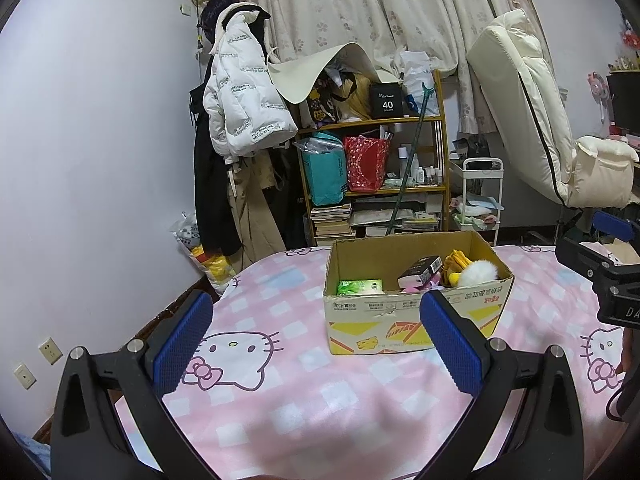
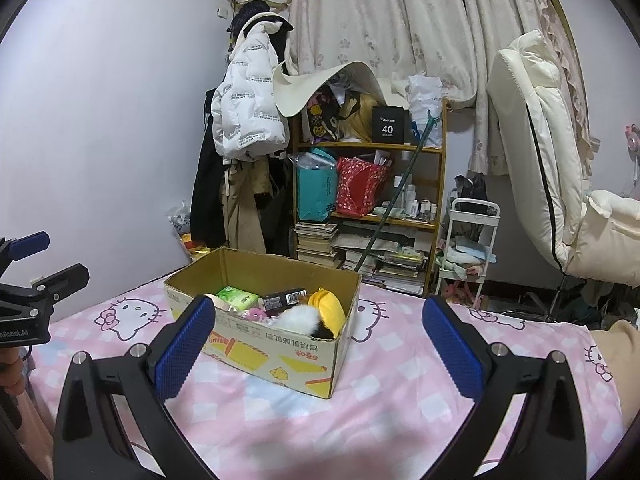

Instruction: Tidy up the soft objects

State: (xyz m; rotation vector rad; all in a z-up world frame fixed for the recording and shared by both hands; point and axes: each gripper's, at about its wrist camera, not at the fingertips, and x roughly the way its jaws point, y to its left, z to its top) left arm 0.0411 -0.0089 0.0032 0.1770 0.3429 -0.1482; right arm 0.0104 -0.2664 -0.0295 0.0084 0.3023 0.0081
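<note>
An open cardboard box (image 1: 416, 316) stands on the pink Hello Kitty bedspread (image 1: 320, 400). Inside lie a green tissue pack (image 1: 360, 287), a black box (image 1: 420, 270), a yellow plush (image 1: 456, 264) and a white fluffy toy (image 1: 478, 274). My left gripper (image 1: 316, 344) is open and empty, held above the bed in front of the box. In the right wrist view the box (image 2: 280, 356) sits ahead and left, with the tissue pack (image 2: 238, 297), yellow plush (image 2: 330, 306) and white toy (image 2: 298, 318) inside. My right gripper (image 2: 316, 352) is open and empty, near the box's right end.
A cluttered wooden shelf (image 1: 376, 168) with bags and books stands behind the bed. A white puffer jacket (image 1: 244, 92) hangs at the wall. A cream chair (image 1: 532, 120) is at the right, and a small white trolley (image 1: 480, 200) stands beside the shelf.
</note>
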